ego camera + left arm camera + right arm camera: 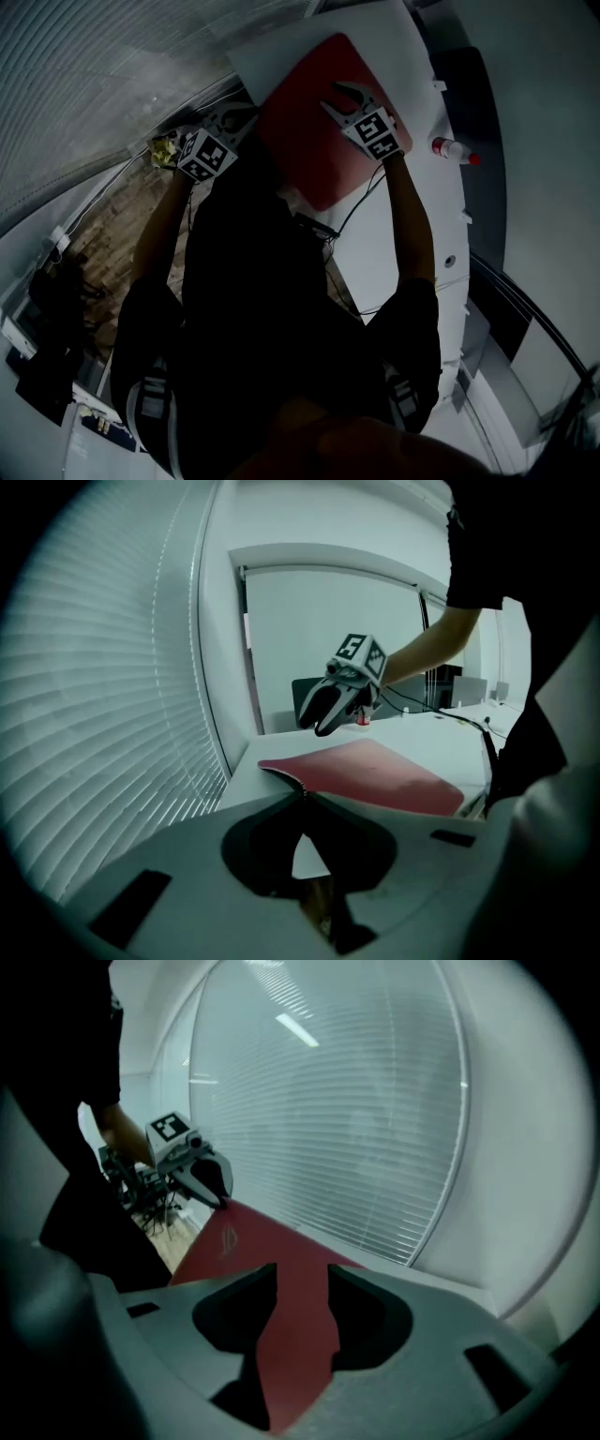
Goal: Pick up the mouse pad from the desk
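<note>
1. My left gripper has its jaws together, pinched on a corner of the red mouse pad, and that corner curls up at the tips.
2. My right gripper has its jaws apart. The mouse pad's red surface shows in the gap, and the pads do not press on it.
3. The mouse pad lies on the white table, beside the window blinds, stretched between my two grippers.

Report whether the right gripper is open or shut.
Open: the right gripper has its jaws apart; the pad shows through the gap.
</note>
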Tool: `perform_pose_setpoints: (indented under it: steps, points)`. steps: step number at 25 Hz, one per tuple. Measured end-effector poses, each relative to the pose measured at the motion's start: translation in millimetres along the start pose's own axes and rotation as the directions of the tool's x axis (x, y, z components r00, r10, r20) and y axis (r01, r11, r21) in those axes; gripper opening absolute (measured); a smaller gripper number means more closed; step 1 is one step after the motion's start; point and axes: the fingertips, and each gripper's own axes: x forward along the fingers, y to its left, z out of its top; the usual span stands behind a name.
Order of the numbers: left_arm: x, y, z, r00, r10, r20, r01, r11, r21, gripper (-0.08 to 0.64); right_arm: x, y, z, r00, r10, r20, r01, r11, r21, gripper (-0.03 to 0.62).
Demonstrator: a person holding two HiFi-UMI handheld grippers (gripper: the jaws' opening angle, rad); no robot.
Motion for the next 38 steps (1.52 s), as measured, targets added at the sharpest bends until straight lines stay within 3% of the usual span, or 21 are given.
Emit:
perform_pose_setpoints:
  steps: [5,10,13,18,25,27,29,38]
  points:
    - [-4.1,-8.8,-2.5,0.999,-0.019,0.027,0.02,1.0,-0.005,0.014,32.0,-12.2,-15.9,0.983,0.109,-0.151,-0.131,0.98,-0.147,0.173]
    - [-4.0,-13.7,-3.7,0.999,-0.024,0.047,0.025,0.999,-0.019,0.014,53.8,-33.1,-22.9,0.956,0.143,-0.254,-0.209,0.945,-0.253,0.175]
    - [-3.1,-17.2,-4.4,0.998,-0.03,0.052,0.03,0.999,-0.009,0.014,61.2,-40.0,-23.8,0.929,0.147,-0.34,-0.274,0.891,-0.361,0.179]
    - [-4.2,-19.8,-1.4,0.998,-0.039,0.051,0.039,0.999,0.002,0.014,70.1,-54.3,-32.7,0.864,0.119,-0.489,-0.391,0.771,-0.503,0.191]
    - [-5.7,-23.5,3.1,0.997,-0.049,0.055,0.047,0.998,0.03,0.014,92.1,-62.3,-45.3,0.802,0.04,-0.596,-0.514,0.555,-0.654,0.201]
    - [-4.8,-24.2,4.8,0.997,-0.05,0.057,0.048,0.998,0.036,0.014,96.6,-65.6,-45.7,0.791,0.022,-0.612,-0.536,0.507,-0.675,0.206]
    - [-3.5,-25.4,5.8,0.997,-0.051,0.057,0.049,0.998,0.042,0.014,101.7,-68.8,-46.5,0.785,0.019,-0.62,-0.551,0.48,-0.683,0.206]
    - [-1.7,-29.8,5.2,0.996,-0.068,0.065,0.065,0.997,0.051,0.014,121.9,-77.2,-59.4,0.745,0.023,-0.667,-0.611,0.423,-0.669,0.206]
